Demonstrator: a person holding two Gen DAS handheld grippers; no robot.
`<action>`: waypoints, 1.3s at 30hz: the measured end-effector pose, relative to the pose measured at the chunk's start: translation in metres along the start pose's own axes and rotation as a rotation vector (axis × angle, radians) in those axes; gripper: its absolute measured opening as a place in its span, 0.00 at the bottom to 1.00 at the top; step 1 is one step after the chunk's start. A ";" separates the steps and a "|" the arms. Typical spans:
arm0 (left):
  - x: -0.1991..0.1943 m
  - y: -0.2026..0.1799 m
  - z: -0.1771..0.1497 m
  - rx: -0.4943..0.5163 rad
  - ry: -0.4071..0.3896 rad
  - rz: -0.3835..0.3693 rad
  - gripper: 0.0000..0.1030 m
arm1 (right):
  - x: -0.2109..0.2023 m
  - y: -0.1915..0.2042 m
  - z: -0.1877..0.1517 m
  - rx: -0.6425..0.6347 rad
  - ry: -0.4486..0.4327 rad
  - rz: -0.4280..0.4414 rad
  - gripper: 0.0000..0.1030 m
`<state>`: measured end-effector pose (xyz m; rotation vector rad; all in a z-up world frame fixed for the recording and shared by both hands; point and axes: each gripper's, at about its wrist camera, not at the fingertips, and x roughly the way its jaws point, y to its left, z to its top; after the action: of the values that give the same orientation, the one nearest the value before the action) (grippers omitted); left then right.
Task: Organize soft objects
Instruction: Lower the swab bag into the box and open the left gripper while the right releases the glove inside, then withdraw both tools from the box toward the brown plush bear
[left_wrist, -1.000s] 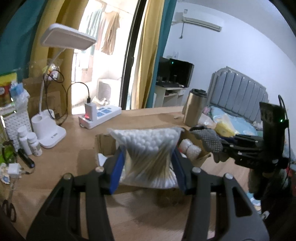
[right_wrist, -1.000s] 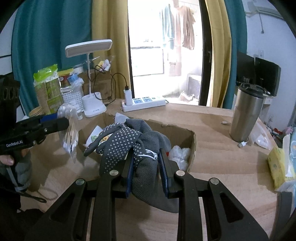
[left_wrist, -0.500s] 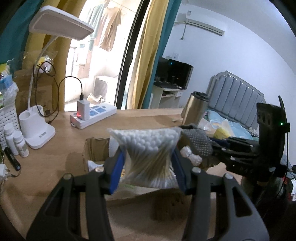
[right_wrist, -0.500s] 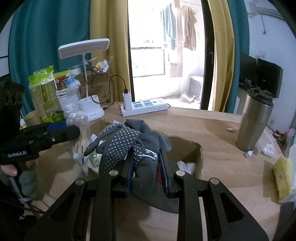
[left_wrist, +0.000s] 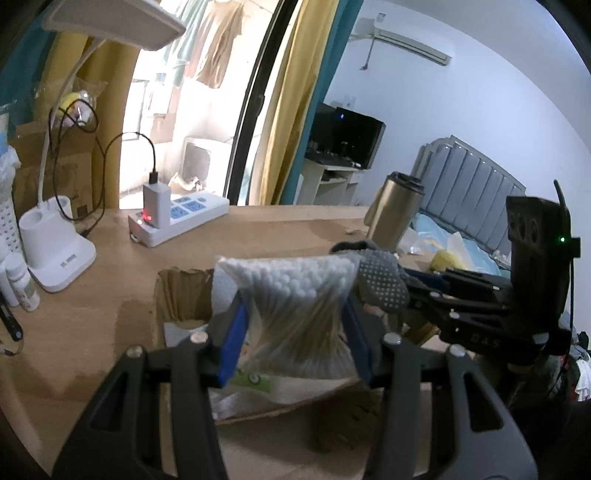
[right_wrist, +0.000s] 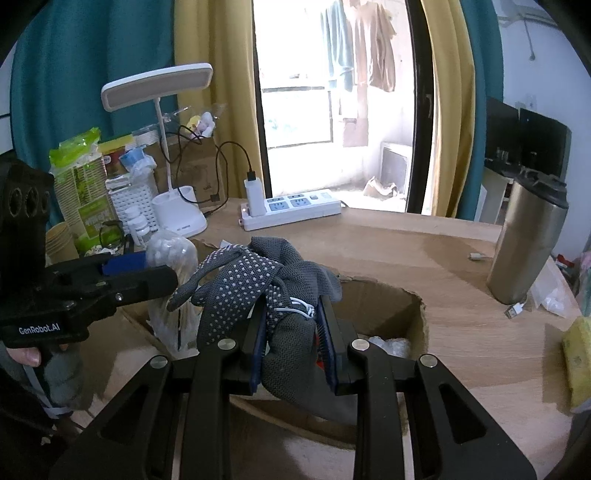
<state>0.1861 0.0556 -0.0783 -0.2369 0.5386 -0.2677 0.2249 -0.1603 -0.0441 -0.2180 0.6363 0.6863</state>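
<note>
Left wrist view: left gripper (left_wrist: 295, 332) clamped across the waist of a clear bag of cotton swabs (left_wrist: 291, 295), blue pads (left_wrist: 232, 343) pinching the plastic so the bundle bulges above and below. Held in the air over the open cardboard box (left_wrist: 177, 295) on the tabletop (left_wrist: 92, 295). Light as anything, by the look of it; slick film outside, thin sticks inside that could bend or slide if squeezed harder. Mid-bundle grip looks right: swab heads fan out at top, nothing drooping. Off to the right, right gripper (left_wrist: 410, 291) carrying grey dotted gloves (left_wrist: 380, 280), just beside the bag.

Right wrist view: right gripper (right_wrist: 293, 336) clenched on the gloves (right_wrist: 258, 280), pads biting the bunched cuffs, fingers of the gloves flopping forward and to the left. Soft, limp knit, grippy with those dots; no risk of crushing, more risk of a loose finger snagging the box rim. Cuff bunch seems the sensible hold, keeping both gloves together. Hanging above the near wall of the box (right_wrist: 406, 295); something white and wrapped already inside, too small to identify. At left, left gripper (right_wrist: 159, 273) with the swab bag (right_wrist: 173, 295) dangling at the box's left side, a hand (right_wrist: 26, 354) on its handle.
</note>
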 end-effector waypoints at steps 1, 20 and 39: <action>0.003 0.001 -0.001 -0.006 0.004 -0.002 0.49 | 0.003 0.000 0.000 0.000 0.006 0.003 0.26; 0.030 0.003 -0.014 0.000 0.078 0.001 0.50 | 0.045 0.000 -0.020 0.023 0.144 0.005 0.44; 0.004 -0.010 -0.019 0.022 0.058 0.027 0.52 | -0.003 0.000 -0.021 0.036 0.061 -0.022 0.53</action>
<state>0.1773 0.0421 -0.0936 -0.2004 0.5956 -0.2550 0.2135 -0.1695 -0.0587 -0.2129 0.7035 0.6486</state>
